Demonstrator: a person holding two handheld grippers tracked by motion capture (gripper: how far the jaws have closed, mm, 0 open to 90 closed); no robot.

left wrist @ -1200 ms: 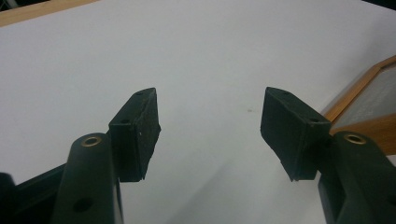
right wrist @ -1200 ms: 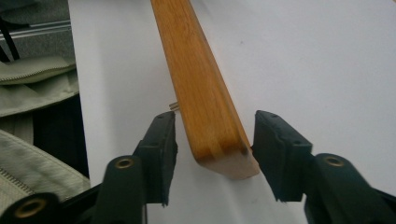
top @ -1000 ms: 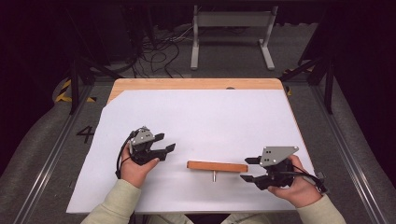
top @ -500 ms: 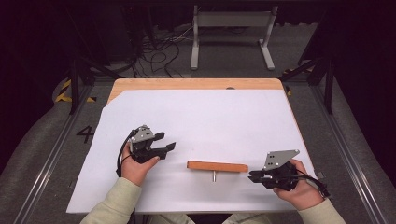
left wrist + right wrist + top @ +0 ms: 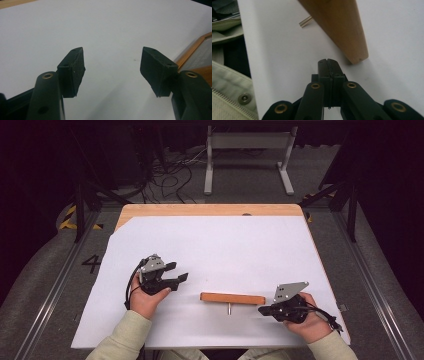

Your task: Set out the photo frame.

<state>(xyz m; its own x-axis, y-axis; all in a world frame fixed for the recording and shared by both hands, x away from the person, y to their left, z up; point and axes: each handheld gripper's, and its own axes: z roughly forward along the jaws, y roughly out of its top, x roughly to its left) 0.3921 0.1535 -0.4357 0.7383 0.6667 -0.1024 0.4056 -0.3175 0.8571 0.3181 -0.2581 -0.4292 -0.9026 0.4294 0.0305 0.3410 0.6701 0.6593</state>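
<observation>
**Right jaws closed beside the wooden bar**

I worked at a table [image 5: 210, 210] of pale wood, most of it covered by a white sheet [image 5: 225, 250]; the sheet was bare apart from one wooden bar [image 5: 232, 298] lying flat near my edge, with a short metal pin [image 5: 229, 308] sticking out of its near side; beyond the table the room was dark, with a grey floor, a tangle of cables [image 5: 170, 170] and a light metal stand [image 5: 247, 155] at the back, and a rail along each side.

My left gripper [image 5: 172, 274] sat well to the left of the bar, resting in my hand just above the sheet; in the left gripper view its jaws stood wide apart with only white sheet between the pads [image 5: 72, 72], so it held and touched nothing; the table's wooden edge showed at the far right of that view.

My right gripper [image 5: 264, 310] lay low on the sheet just beside the bar's right end; its jaws had just been closing, and in the right gripper view the fingertips [image 5: 329, 66] were pressed together with nothing between them; the bar's rounded end [image 5: 352, 47] lay just ahead and to one side of the tips, close but apart from them; my sleeve [image 5: 227, 82] showed at the left of that view.
</observation>
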